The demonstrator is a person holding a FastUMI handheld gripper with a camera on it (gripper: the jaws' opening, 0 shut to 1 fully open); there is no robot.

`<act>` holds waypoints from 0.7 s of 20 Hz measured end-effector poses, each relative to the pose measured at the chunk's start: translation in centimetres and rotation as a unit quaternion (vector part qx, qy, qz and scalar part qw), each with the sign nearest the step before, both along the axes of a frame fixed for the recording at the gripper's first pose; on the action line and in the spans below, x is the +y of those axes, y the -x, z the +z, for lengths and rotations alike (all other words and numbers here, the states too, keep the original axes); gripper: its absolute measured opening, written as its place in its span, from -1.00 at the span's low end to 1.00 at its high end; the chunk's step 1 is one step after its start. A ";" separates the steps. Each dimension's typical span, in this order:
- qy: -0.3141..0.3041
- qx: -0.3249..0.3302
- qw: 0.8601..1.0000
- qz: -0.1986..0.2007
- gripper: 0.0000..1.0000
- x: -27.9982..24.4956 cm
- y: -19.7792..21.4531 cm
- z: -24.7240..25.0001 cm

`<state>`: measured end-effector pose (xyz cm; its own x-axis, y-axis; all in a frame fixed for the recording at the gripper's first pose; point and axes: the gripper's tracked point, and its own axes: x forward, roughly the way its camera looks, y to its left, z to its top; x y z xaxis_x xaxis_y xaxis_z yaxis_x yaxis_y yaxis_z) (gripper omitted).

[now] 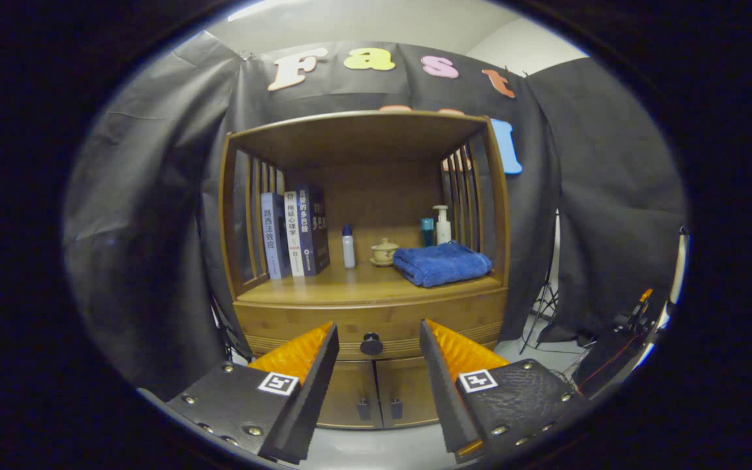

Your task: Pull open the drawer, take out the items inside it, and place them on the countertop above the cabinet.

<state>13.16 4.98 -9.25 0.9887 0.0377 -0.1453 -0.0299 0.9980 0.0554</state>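
Here the gripper (379,356) hangs with fingers apart, holding nothing, the drawer's round knob (371,344) showing in the gap beyond them. The drawer (376,318) sits closed under the countertop (350,284), whose front edge lies bare; a folded towel (442,263) fills its right corner.

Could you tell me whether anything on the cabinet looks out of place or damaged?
Nothing stands out. The wooden cabinet's drawer is shut, its round black knob beyond the open gripper. The upright books, white bottle, lidded ceramic cup and folded blue towel sit tidily.
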 end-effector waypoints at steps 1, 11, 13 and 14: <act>0.000 0.008 1.000 -0.001 0.49 0.2 -1.1 -1.0; 0.020 0.076 0.997 0.018 0.49 2.4 -10.5 -9.8; 0.020 0.078 0.997 0.013 0.50 2.2 -11.5 -10.6; 0.017 0.072 0.997 0.011 0.50 2.2 -12.0 -10.7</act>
